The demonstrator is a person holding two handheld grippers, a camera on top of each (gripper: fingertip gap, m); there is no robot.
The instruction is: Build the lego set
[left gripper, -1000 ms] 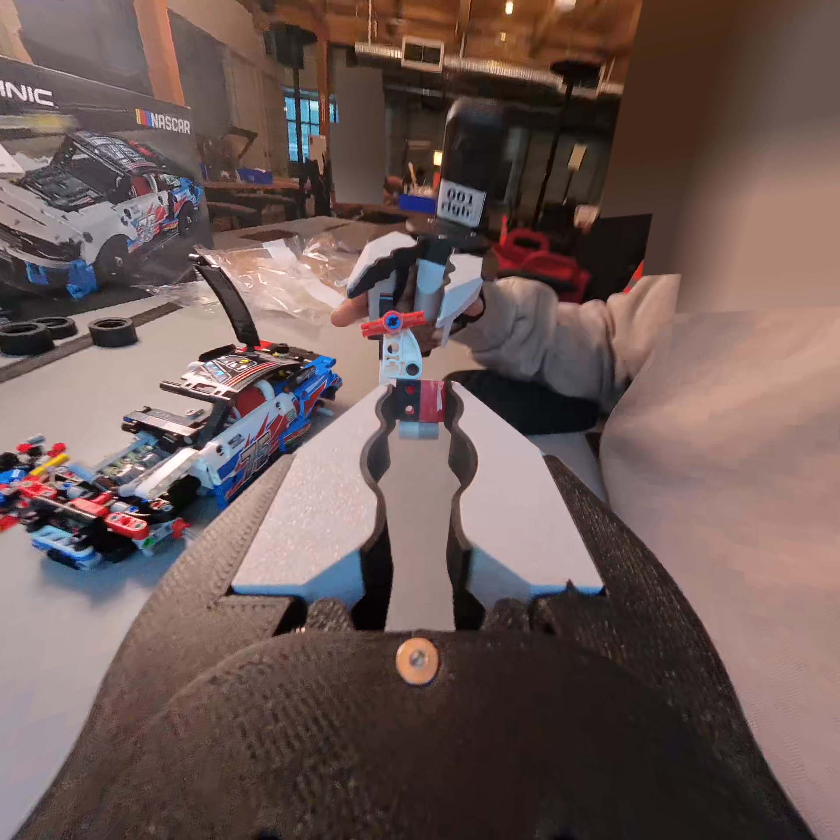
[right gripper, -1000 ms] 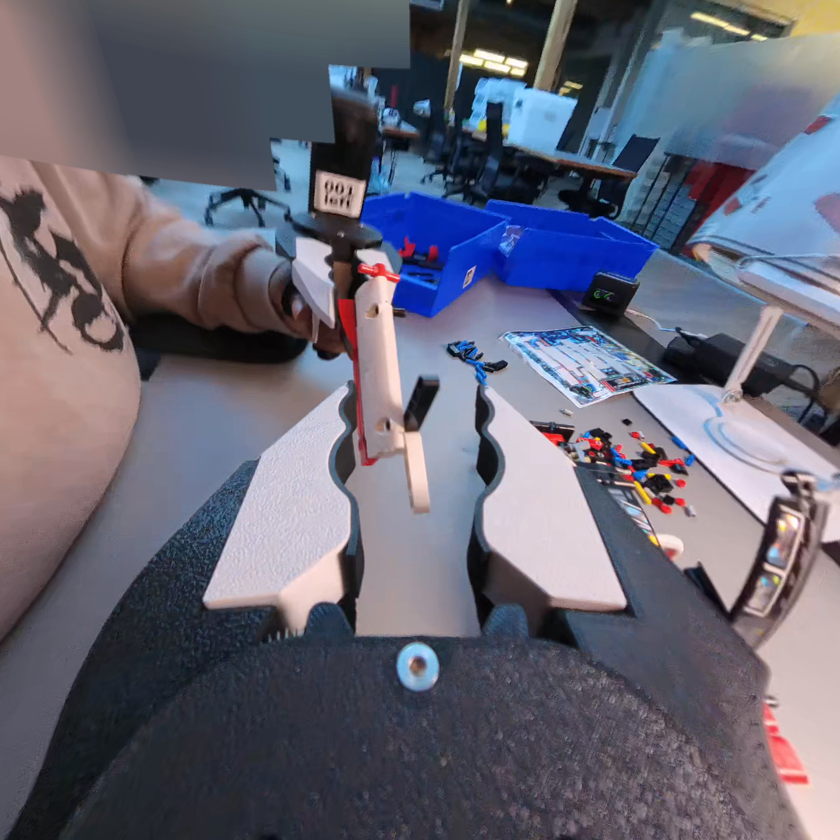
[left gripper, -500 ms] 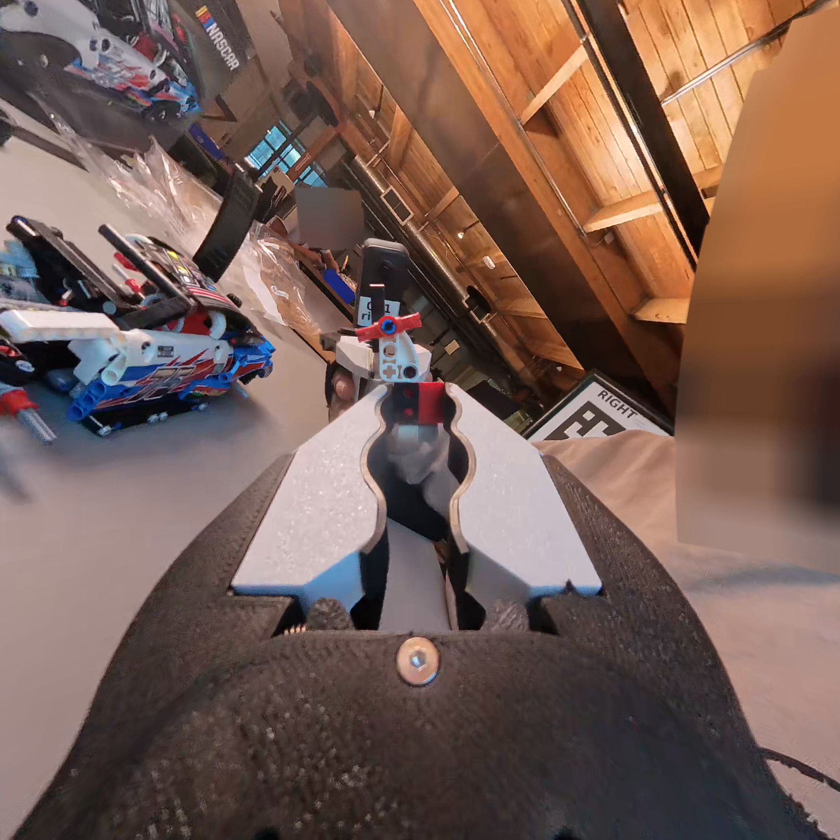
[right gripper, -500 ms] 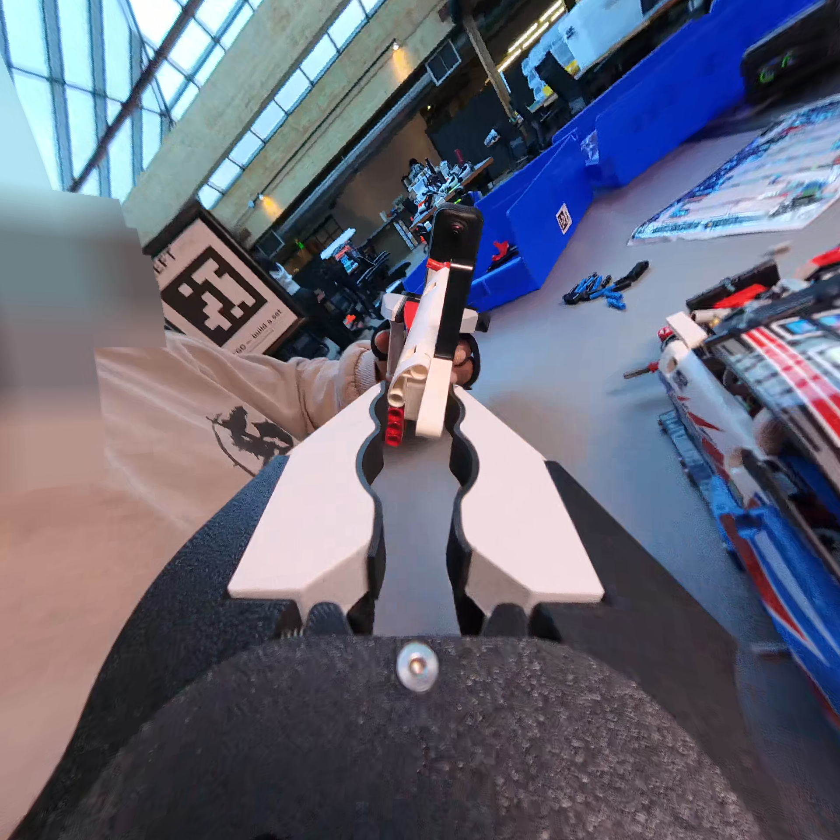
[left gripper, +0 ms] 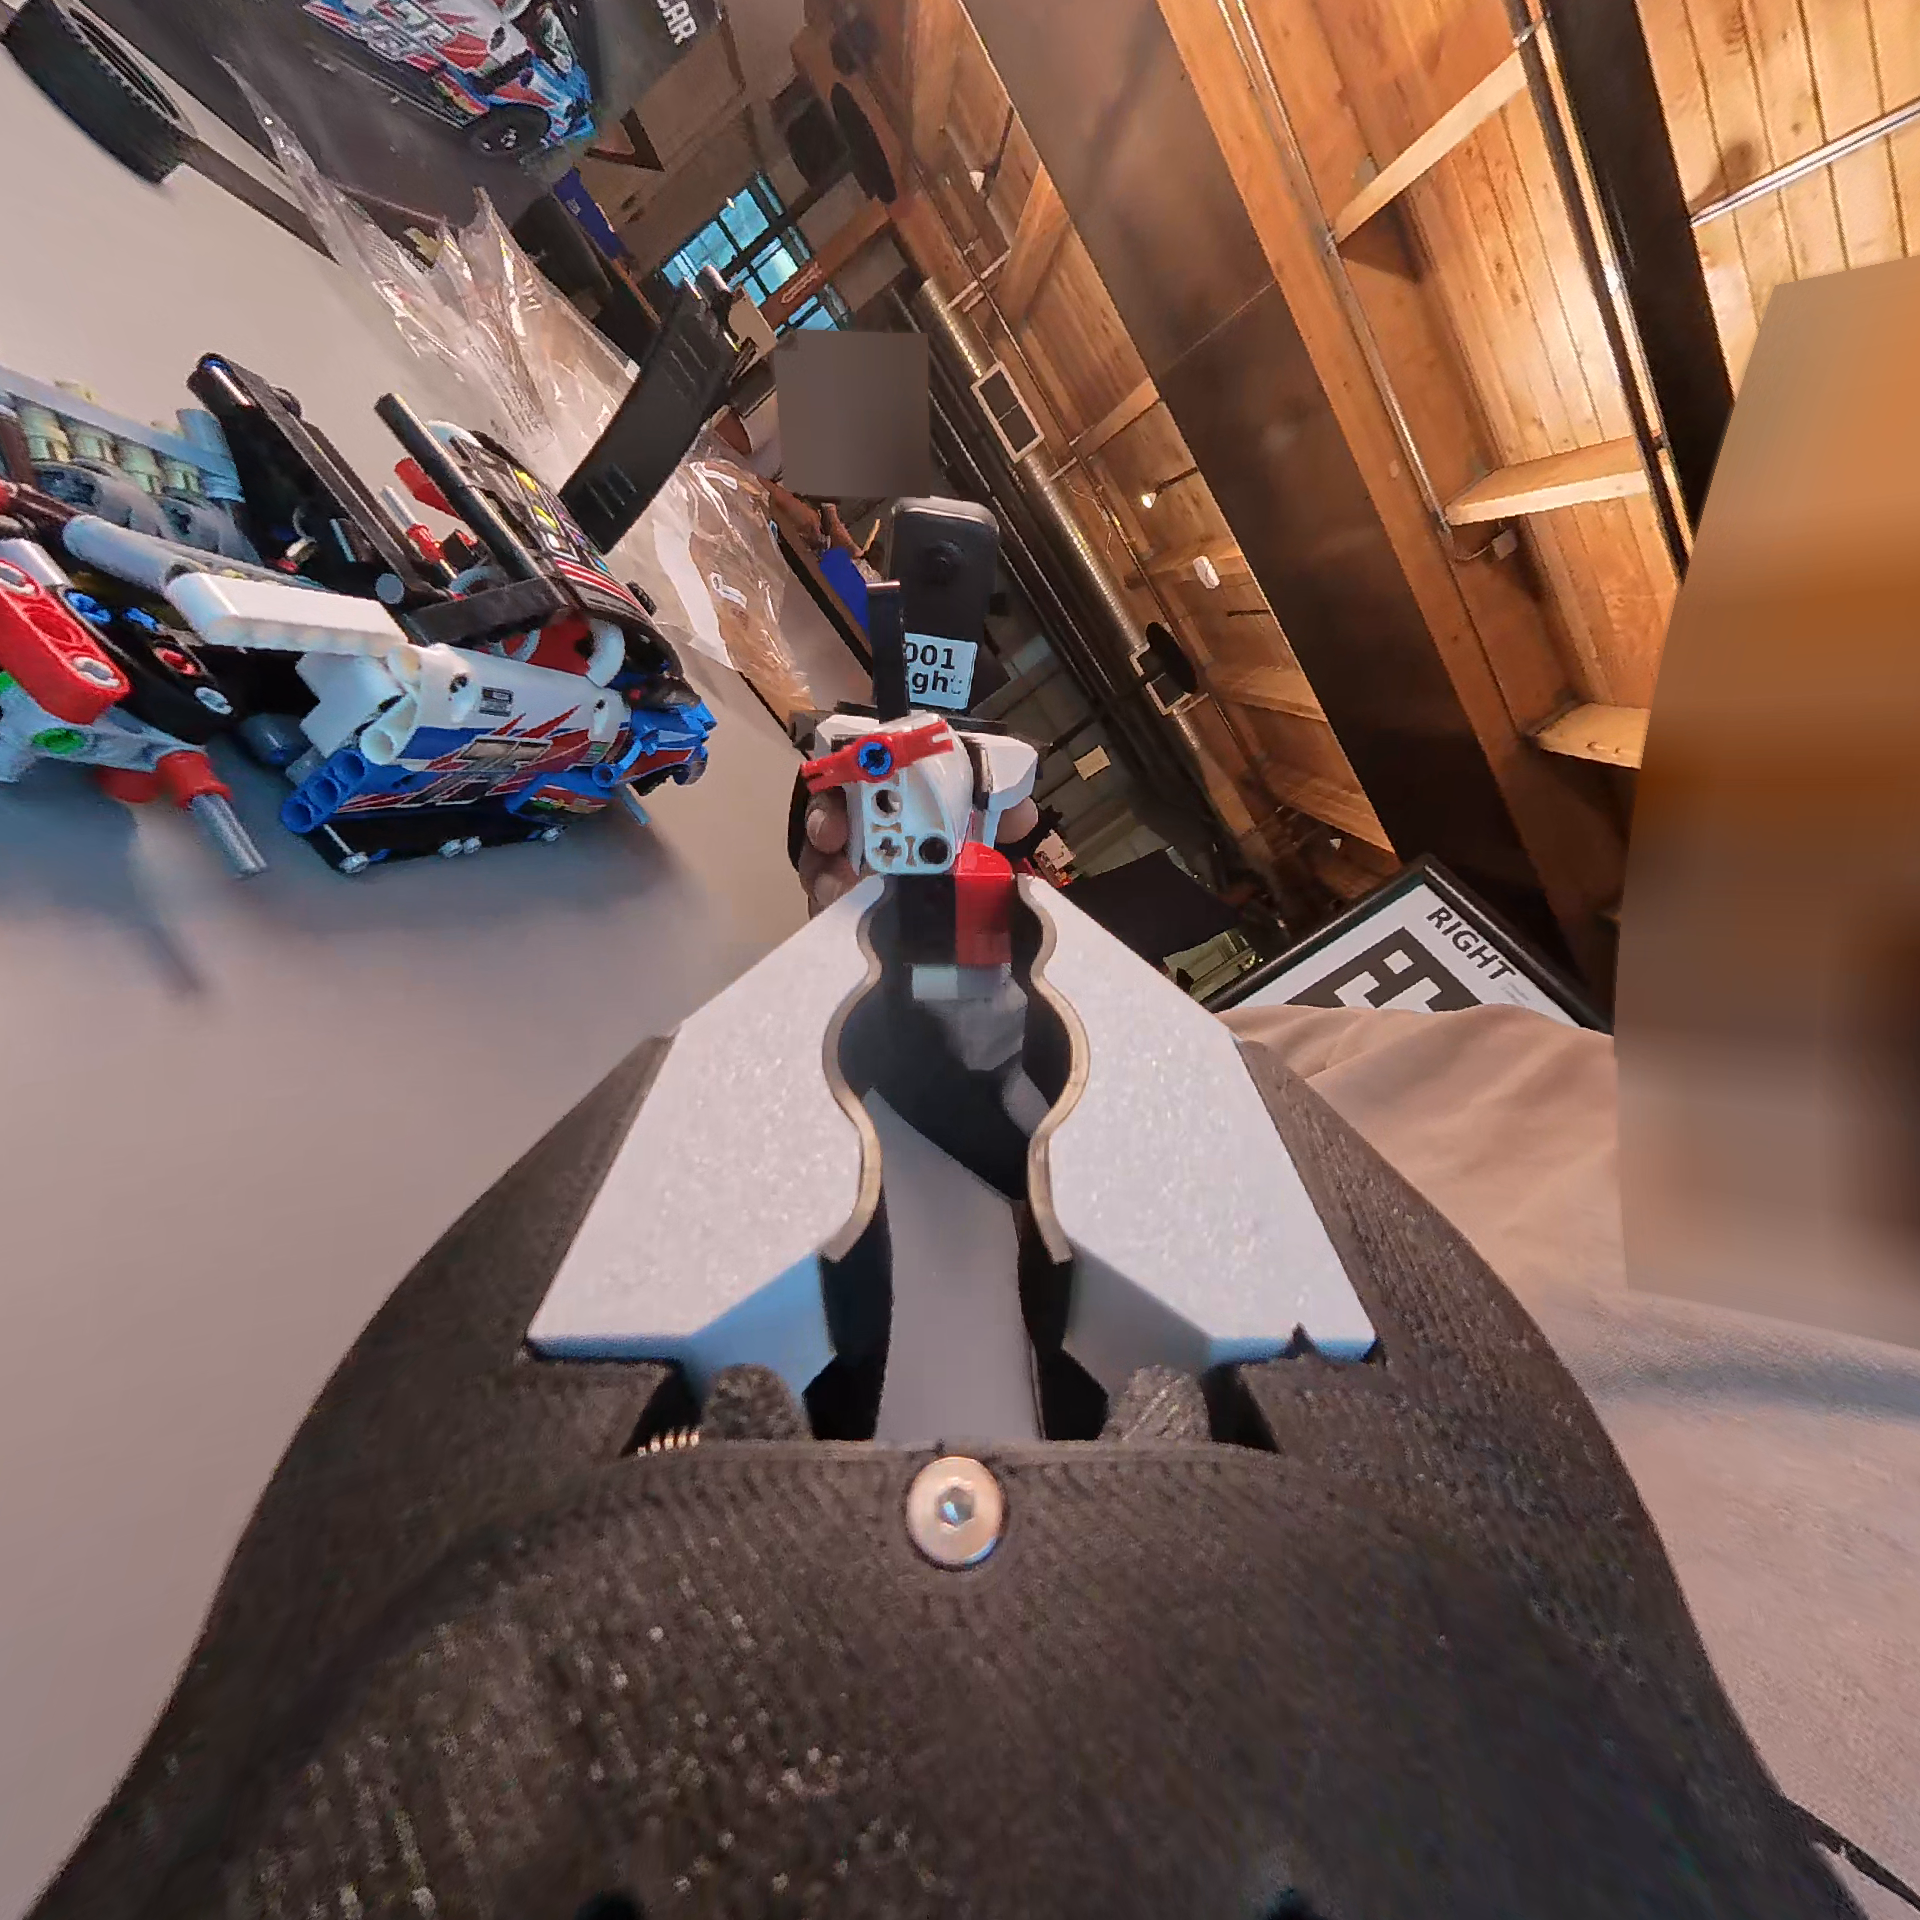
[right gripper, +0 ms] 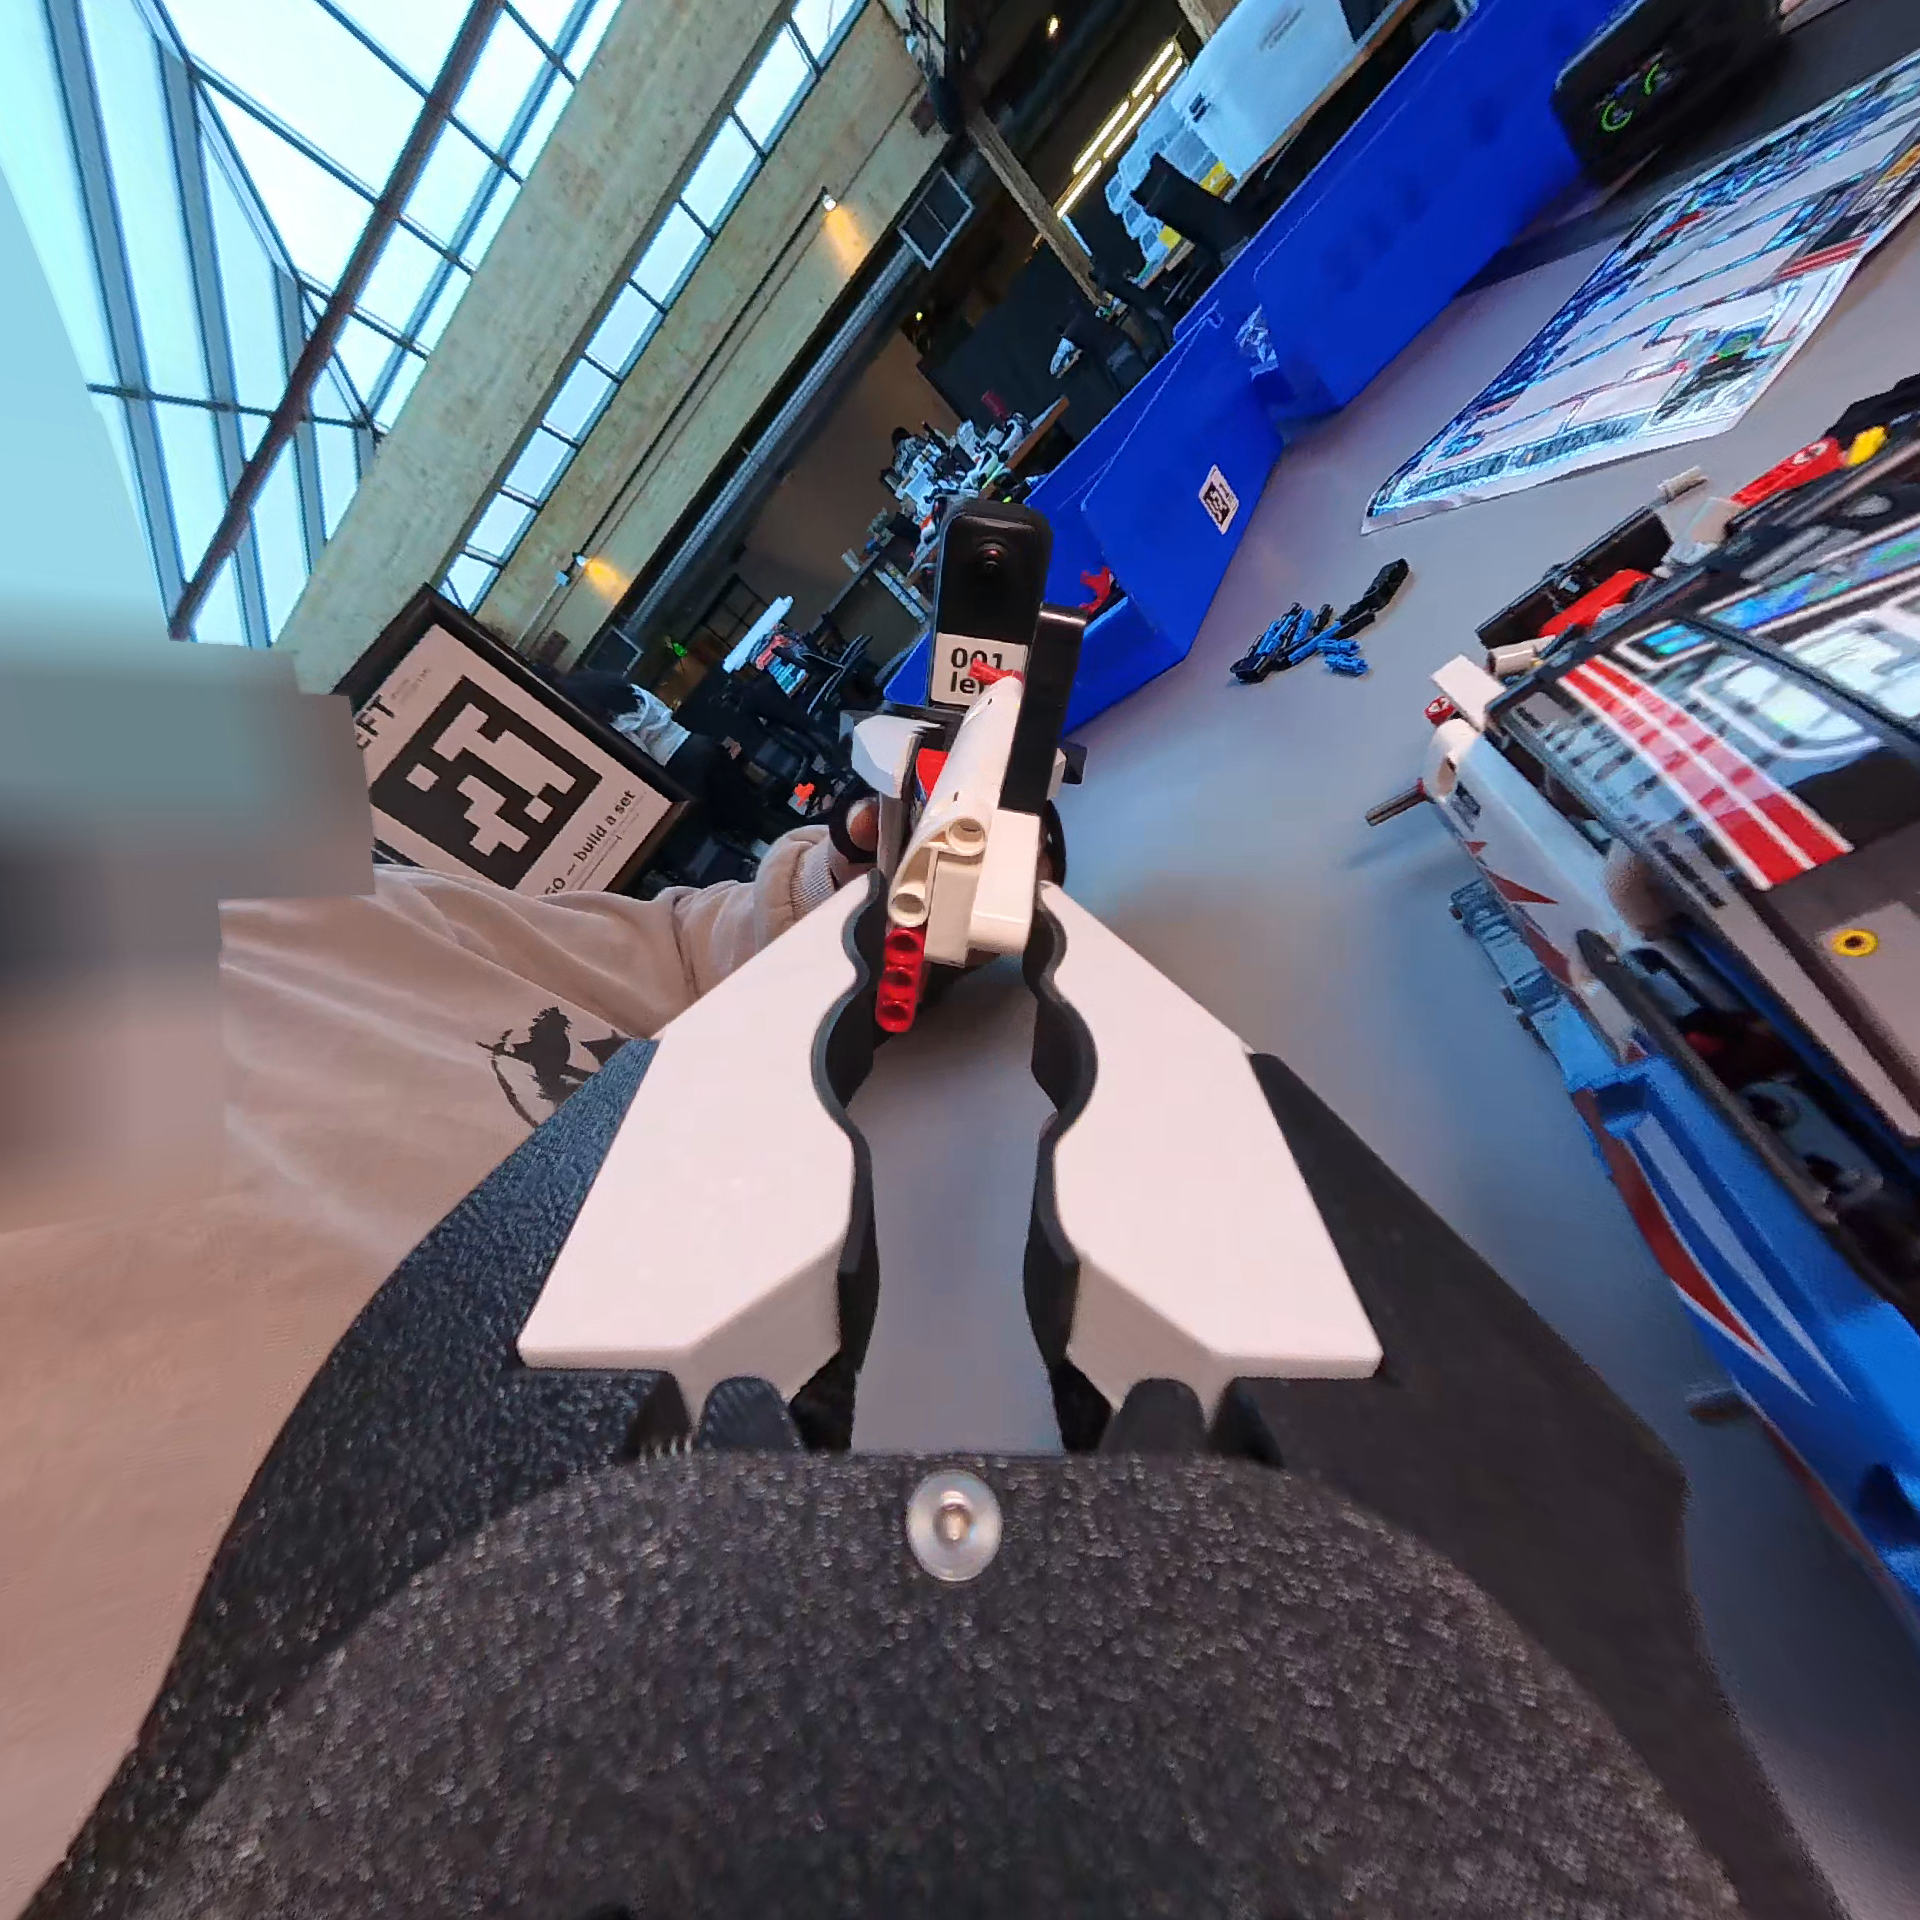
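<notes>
1. Grippers meet tip to tip above the grey table (left gripper: 312, 1091), both clamped on one small lego sub-assembly (left gripper: 925, 831), which hangs in the air between them.
2. Left gripper (left gripper: 951, 914) has its jaws nearly closed, pinching the red-and-black end of the piece at 12 o'clock in its own view; a white block with holes and a red cross-piece with a blue pin stick out beyond the tips.
3. Right gripper (right gripper: 951, 914) is likewise narrowed onto the sub-assembly (right gripper: 961, 883), gripping its white blocks and a red beam, with a long white panel reaching away towards 12 o'clock.
4. Seen from the left wrist, the partly built race car (left gripper: 416, 665) lies on the table at 10 o'clock, well apart from the held piece.
5. Seen from the right wrist, the car (right gripper: 1714, 883) fills the 3 o'clock side; a sticker sheet (right gripper: 1662, 343) lies at 2 o'clock, with blue bins (right gripper: 1299, 343) at 1 o'clock.
</notes>
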